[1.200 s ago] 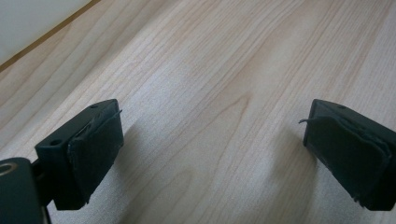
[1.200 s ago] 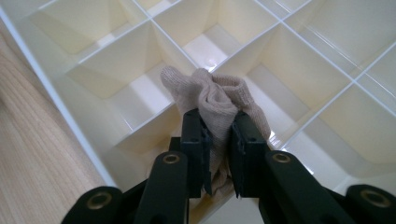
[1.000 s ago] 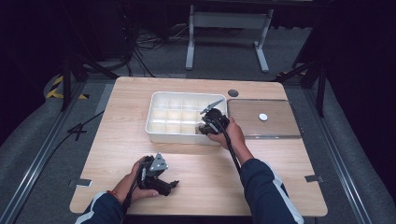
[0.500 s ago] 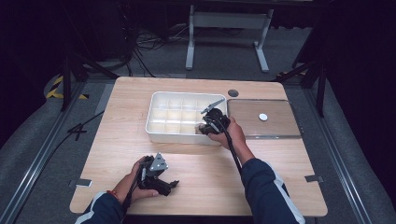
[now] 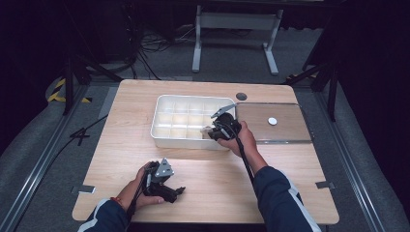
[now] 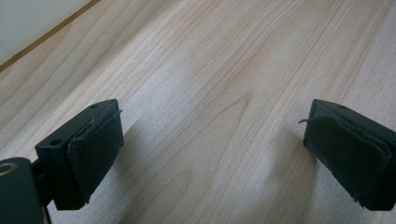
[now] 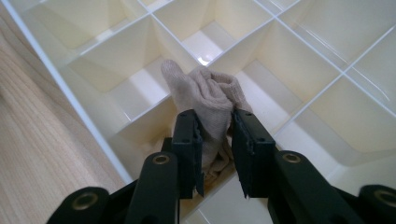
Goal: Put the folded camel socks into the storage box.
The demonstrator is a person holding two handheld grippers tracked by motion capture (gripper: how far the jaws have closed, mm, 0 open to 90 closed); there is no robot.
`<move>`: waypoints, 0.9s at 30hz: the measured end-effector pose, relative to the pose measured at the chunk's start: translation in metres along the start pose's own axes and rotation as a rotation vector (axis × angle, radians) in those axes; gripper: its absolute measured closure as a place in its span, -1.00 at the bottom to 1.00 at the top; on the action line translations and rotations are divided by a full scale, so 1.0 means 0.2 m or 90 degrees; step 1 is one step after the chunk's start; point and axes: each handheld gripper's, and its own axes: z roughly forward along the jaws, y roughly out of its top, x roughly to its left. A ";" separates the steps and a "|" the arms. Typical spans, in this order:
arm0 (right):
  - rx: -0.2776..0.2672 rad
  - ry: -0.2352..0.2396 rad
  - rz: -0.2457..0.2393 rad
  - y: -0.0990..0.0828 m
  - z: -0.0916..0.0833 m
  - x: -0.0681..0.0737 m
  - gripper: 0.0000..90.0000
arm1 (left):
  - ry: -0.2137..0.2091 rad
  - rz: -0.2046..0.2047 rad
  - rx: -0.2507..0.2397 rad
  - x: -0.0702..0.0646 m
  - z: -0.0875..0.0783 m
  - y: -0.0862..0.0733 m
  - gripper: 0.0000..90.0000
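- Tabletop (image 5: 300, 193) of pale wood is taking up the middle of the high view, with bare room lying open along its near edge and left side.
- Clear flat lid (image 5: 285, 133) is lying just right of the tray, with a small white knob (image 5: 272, 121) sitting on it.
- White divided tray (image 5: 162, 133) is sitting toward the far middle of the table, its grid of compartments looking bare apart from one near its near right corner.
- Right gripper (image 7: 215, 140) is reaching down into that near right compartment; its jaws have just been opening, though the pads are seeming still to be touching the cloth between them.
- Left gripper (image 6: 212, 154) is resting low over bare wood near the table's near edge, well apart from the tray, its jaws standing wide apart with nothing between them.
- Beige sock (image 7: 205, 95) is standing bunched between the right gripper's jaws, its lower end sinking into the compartment and its top rising above the dividers.
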 end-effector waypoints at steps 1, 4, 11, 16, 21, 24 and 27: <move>-0.005 -0.003 -0.002 0.00 -0.01 0.00 0.58 | 0.000 0.000 0.000 0.00 0.00 0.00 -0.88; -0.012 -0.008 -0.008 0.00 -0.04 0.01 0.58 | 0.000 0.000 0.000 0.00 0.00 0.00 -0.88; -0.043 -0.002 -0.032 0.00 -0.12 0.04 0.63 | 0.001 0.001 0.001 0.00 0.00 0.00 -0.88; -0.065 0.001 -0.043 -0.01 -0.18 0.05 0.55 | 0.000 0.002 0.003 0.00 0.00 0.00 -0.88; -0.078 -0.010 -0.048 -0.03 -0.23 0.06 0.45 | 0.000 0.002 0.002 0.00 0.00 0.00 -0.88; -0.078 -0.016 -0.052 -0.04 -0.25 0.06 0.38 | 0.000 0.002 0.003 0.00 0.00 0.00 -0.88; -0.087 -0.017 -0.056 -0.06 -0.28 0.06 0.38 | 0.001 0.004 0.003 0.00 0.00 0.00 -0.88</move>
